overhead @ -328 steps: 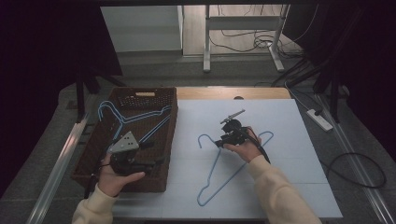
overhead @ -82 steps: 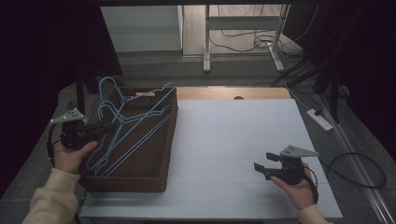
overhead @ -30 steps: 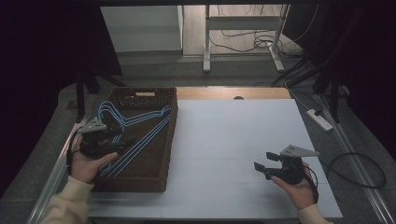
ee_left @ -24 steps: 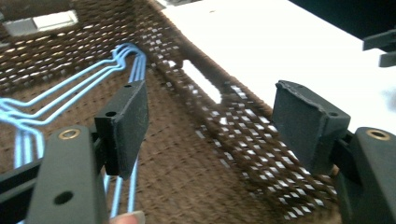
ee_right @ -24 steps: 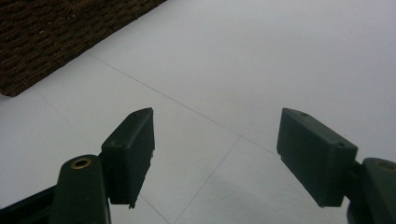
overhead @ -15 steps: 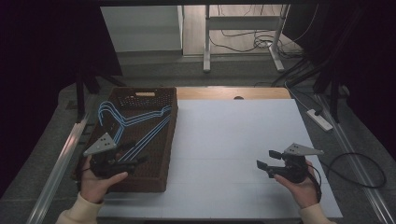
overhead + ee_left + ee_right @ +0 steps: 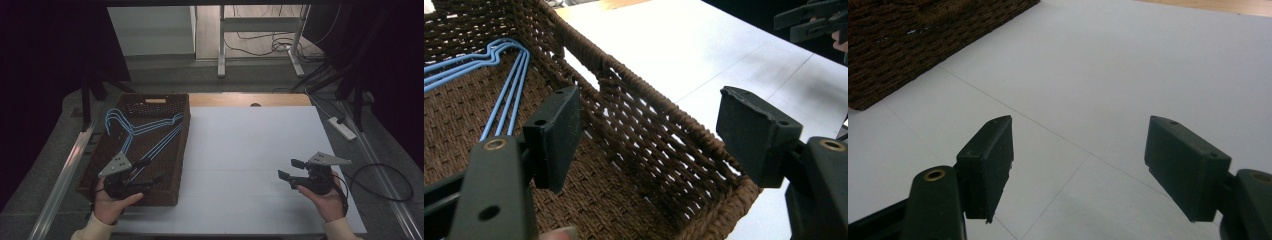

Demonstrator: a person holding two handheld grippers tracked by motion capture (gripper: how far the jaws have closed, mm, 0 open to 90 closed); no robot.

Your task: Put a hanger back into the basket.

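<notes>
Blue wire hangers [image 7: 142, 131] lie stacked flat inside the brown woven basket [image 7: 182, 150] at the table's left. The left gripper [image 7: 649, 135] hovers over the basket's near corner, jaws apart and empty; the right gripper [image 7: 290, 170] waits over the white tabletop [image 7: 250, 150], also apart. Good practice: clear the rim without snagging a wire.

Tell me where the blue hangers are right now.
The blue hangers lie inside the brown wicker basket at the table's left side in the high view, beyond the open left gripper.
</notes>
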